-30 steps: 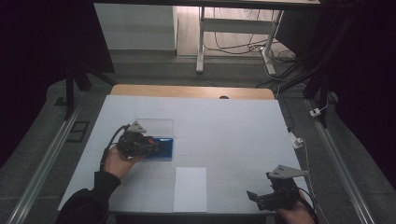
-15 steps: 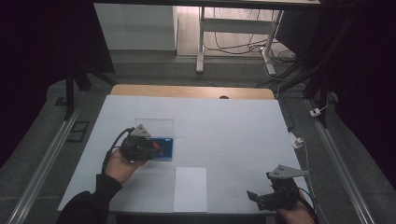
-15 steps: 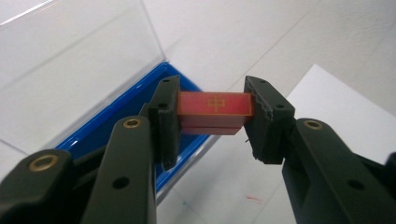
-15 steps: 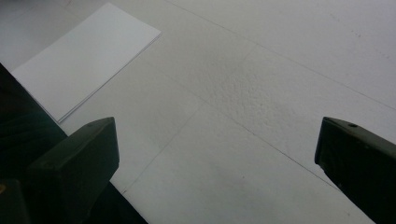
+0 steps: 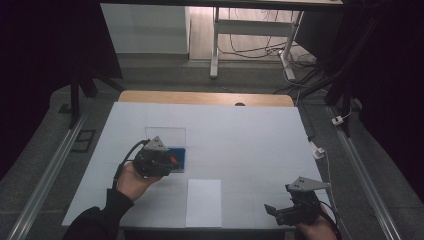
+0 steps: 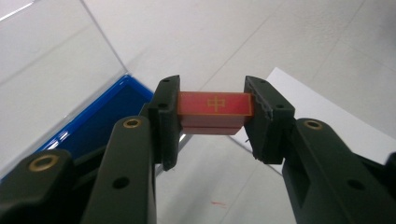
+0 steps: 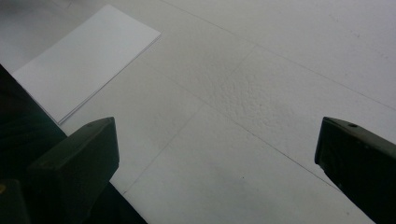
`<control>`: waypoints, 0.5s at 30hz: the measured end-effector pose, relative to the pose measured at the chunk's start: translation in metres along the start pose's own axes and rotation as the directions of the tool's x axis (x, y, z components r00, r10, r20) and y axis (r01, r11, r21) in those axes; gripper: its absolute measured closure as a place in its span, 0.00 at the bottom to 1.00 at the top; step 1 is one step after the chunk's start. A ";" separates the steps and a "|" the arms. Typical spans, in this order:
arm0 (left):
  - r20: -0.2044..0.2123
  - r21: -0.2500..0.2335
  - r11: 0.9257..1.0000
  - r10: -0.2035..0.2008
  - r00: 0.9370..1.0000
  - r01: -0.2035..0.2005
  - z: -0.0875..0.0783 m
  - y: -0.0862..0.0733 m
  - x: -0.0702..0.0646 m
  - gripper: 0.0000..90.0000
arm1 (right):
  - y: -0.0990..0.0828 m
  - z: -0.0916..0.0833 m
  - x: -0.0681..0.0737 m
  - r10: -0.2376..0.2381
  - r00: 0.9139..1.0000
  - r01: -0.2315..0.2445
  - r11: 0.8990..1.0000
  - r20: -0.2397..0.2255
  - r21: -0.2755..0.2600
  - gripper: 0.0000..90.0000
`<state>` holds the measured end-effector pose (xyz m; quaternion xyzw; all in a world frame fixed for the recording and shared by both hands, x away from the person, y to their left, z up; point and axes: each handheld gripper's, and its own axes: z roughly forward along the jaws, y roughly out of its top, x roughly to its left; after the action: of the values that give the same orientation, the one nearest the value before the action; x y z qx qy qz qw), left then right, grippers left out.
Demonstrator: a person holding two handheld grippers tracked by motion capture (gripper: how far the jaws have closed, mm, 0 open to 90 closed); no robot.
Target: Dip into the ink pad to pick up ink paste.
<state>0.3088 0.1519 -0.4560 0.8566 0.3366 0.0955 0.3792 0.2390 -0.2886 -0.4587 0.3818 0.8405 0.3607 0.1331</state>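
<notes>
My left gripper (image 6: 213, 122) is shut on a small red block (image 6: 215, 103) with a gold mark on its face, pinched by its two ends. It hangs just off the near right corner of an open blue box (image 6: 93, 126), whose clear lid (image 6: 51, 60) stands raised behind. In the high view the left gripper (image 5: 172, 161) overlaps the blue box (image 5: 180, 152) at the table's left middle. My right gripper (image 5: 272, 210) rests at the front right; its jaws (image 7: 219, 140) stand wide open over bare white table.
A stack of white paper (image 5: 204, 202) lies at the front middle of the white table (image 5: 240, 135), between the two grippers. It is also the white paper (image 7: 84, 56) at upper left in the right gripper view. A wooden strip (image 5: 200, 97) runs along the table's far edge.
The left gripper has drifted a little toward the near right and slightly upward with the red block in it. The right gripper has stayed put.
</notes>
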 end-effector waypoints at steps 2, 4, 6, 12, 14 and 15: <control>0.008 -0.002 1.000 0.007 1.000 -0.007 0.000 0.001 -0.002 0.65 | 0.000 0.000 0.000 0.002 1.000 -0.002 1.000 -0.001 -0.001 0.00; 0.012 -0.003 1.000 0.014 1.000 -0.014 0.000 0.002 -0.005 0.65 | 0.000 0.000 0.000 0.003 1.000 -0.003 1.000 -0.001 -0.002 0.00; 0.019 -0.003 1.000 0.021 1.000 -0.021 0.000 0.004 -0.008 0.65 | 0.000 0.000 0.000 0.003 1.000 -0.003 1.000 -0.002 -0.001 0.00; 0.037 0.000 0.999 0.043 0.998 -0.043 0.000 0.007 -0.016 0.65 | 0.000 0.000 0.000 0.003 1.000 -0.003 1.000 -0.002 -0.001 0.00; 0.044 0.000 0.999 0.049 0.998 -0.049 0.000 0.009 -0.019 0.65 | 0.000 0.000 0.000 0.004 1.000 -0.004 1.000 -0.002 -0.002 0.00; 0.049 -0.001 0.999 0.052 0.997 -0.052 0.000 0.009 -0.020 0.65 | 0.000 0.000 0.000 0.003 1.000 -0.003 1.000 -0.002 -0.001 0.00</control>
<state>0.2982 0.1338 -0.4477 0.8672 0.3049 0.0841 0.3846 0.2390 -0.2890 -0.4586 0.3826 0.8399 0.3617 0.1320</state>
